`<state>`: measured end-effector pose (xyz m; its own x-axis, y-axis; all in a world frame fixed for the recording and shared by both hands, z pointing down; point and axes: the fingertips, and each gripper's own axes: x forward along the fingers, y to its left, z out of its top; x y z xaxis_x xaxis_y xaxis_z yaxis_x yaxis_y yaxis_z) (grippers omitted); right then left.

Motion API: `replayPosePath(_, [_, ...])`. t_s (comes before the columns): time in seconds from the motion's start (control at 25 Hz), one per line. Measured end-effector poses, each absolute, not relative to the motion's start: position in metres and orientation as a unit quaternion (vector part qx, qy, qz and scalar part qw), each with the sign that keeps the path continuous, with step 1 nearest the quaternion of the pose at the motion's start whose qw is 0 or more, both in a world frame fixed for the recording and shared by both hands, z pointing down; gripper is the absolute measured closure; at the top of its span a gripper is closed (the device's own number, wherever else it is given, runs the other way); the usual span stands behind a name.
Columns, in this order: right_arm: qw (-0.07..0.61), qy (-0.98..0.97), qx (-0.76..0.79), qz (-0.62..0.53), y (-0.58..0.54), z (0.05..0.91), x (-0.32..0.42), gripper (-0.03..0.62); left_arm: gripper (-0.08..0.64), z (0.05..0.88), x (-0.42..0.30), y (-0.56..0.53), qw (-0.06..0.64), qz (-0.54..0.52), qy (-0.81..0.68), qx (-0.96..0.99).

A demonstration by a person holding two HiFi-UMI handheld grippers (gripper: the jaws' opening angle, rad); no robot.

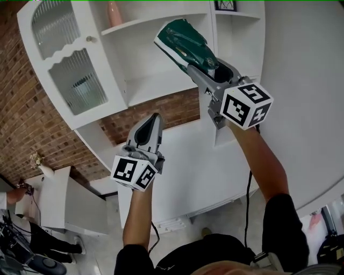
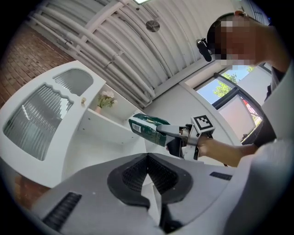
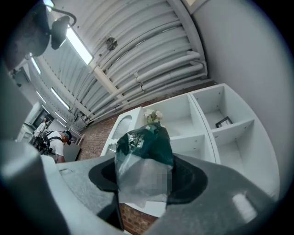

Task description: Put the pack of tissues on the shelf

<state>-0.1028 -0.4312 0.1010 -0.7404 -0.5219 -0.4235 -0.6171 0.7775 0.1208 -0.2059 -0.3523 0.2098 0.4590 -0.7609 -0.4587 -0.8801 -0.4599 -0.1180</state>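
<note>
- Right tool (image 1: 207, 67), head view: its jaws stand partly apart and clamp the near end of the green pack of tissues (image 1: 180, 40). The pack is held in the air, its far end pointing into an open compartment of the white shelf (image 1: 161, 24). The left tool (image 1: 153, 121) hangs lower, in front of the brick wall (image 1: 32, 118), with nothing in it. A pink vase (image 1: 114, 13) stands in the compartment above, beside a glass-fronted door (image 1: 70, 53).
- Left gripper view: the left tool (image 2: 148, 160) has its jaws brought together, with nothing between them. From this side, the pack of tissues (image 2: 147, 128) juts out of the right tool (image 2: 172, 133) and ends just short of the shelf (image 2: 110, 121); whether it touches the shelf cannot be told. A barcode on the pack's end shows only here, as does the hand (image 2: 209, 147) behind the marker cube (image 2: 202, 124). Flowers (image 2: 105, 98) top the vase.
- Right gripper view: the pack of tissues (image 3: 144, 151) fills the gap between the jaws of the right tool (image 3: 144, 183), its clear wrapper nearest the camera. Beyond it are the flowers (image 3: 154, 117) and further shelf (image 3: 202, 137) compartments, one holding a small frame (image 3: 223, 121). A person (image 3: 53, 140) stands far off at the left.
</note>
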Motion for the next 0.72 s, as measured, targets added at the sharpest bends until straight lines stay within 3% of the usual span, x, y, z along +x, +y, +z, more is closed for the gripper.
replayPosePath(0.36, [0.187,0.931,-0.295,0.107,-0.504,0.015,-0.101,0.339,0.563,0.180,-0.195,-0.411,0.202,0.170,0.493,-0.829])
replayPosePath(0.72, [0.137,0.925,-0.336,0.109,-0.562,-0.045,-0.131,0.337,0.563,0.173,-0.196,-0.445,0.203,0.163,0.473,-0.842])
